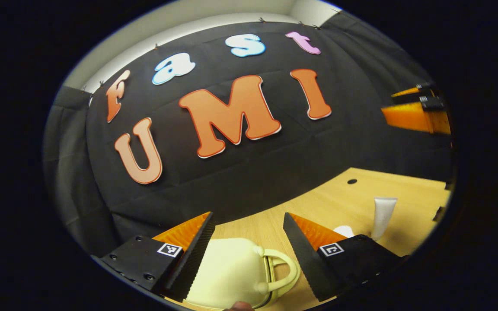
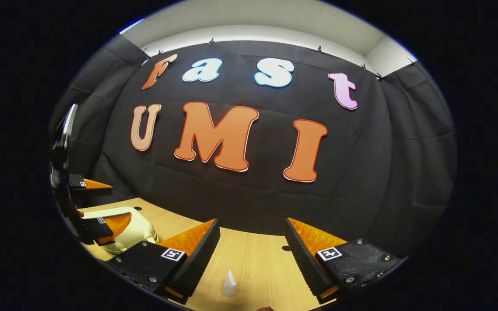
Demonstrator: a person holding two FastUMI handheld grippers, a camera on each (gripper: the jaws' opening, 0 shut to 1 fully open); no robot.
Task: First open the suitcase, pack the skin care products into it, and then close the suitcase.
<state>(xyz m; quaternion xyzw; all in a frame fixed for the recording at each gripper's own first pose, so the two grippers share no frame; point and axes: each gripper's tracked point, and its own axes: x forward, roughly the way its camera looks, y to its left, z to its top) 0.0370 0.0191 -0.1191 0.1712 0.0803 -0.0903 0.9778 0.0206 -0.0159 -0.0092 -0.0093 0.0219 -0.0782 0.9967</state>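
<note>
Both claws gape empty: left claw (image 1: 249,229) over the small cream hard-shell suitcase (image 1: 231,272) on the wooden tabletop (image 1: 361,198), its rigid handle (image 1: 285,270) likely the surest hold, right claw (image 2: 252,235) above a light, squeezable white tube (image 2: 229,285).

The left gripper (image 1: 248,224) is wide open, its two fingers far apart. The right gripper (image 2: 252,229) is wide open too, held up high.

the left tongs (image 1: 247,231) and the right tongs (image 2: 252,236) share one build: two wedge-shaped fingers with ridged inner faces, each on a black block (image 2: 145,261) bearing a small square black-and-white marker (image 2: 173,254) and round screw heads (image 2: 347,279).
</note>
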